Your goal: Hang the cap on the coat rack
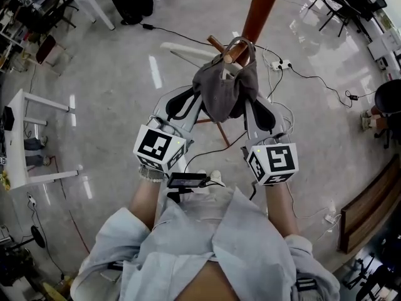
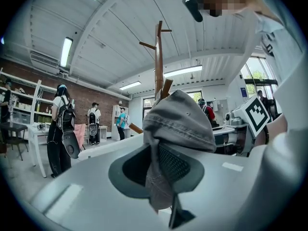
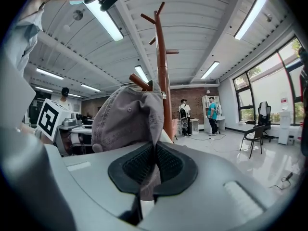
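A grey cap hangs between my two grippers, held up against a short wooden peg of the brown coat rack. My left gripper is shut on the cap's left edge, and my right gripper is shut on its right edge. In the left gripper view the cap bulges above the closed jaws, with the rack pole behind it. In the right gripper view the cap fills the space above the jaws, beside the pole and a peg.
White tables stand at the left on a shiny floor, and cables trail across it at the right. A chair stands at top right. People stand further off in the room.
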The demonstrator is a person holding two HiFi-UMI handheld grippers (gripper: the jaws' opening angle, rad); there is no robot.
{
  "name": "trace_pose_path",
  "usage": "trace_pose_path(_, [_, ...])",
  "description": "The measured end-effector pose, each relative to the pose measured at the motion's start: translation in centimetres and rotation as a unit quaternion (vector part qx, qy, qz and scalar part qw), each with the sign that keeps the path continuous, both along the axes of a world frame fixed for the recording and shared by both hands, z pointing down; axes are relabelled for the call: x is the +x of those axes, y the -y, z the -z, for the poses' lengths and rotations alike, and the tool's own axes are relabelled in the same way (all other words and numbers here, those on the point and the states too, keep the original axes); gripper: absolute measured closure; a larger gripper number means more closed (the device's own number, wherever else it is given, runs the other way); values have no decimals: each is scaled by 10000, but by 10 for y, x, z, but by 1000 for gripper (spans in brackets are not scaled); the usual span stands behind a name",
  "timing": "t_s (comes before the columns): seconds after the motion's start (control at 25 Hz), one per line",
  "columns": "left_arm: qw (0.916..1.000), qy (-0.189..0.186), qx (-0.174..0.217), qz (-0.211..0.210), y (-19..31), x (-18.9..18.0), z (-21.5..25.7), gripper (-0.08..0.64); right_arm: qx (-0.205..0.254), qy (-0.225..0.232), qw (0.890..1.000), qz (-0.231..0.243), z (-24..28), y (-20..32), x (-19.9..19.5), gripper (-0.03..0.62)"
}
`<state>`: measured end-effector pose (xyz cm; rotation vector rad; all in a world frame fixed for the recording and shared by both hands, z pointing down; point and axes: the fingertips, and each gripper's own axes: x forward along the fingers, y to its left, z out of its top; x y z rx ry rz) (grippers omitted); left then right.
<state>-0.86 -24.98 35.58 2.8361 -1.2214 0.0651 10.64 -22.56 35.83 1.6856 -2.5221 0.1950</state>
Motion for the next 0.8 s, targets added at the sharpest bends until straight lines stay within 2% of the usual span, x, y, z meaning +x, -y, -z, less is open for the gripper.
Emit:
trace_pose_path(0.28, [9999,110,-90,28,4,5,-16,503,-77,-218,9997,-102,-15,1,3,577])
trace_pose_path(0.8, [9996,8,-266,-29,11,12,-24,502,-99,-173,9993,-326,-21,7,10,577])
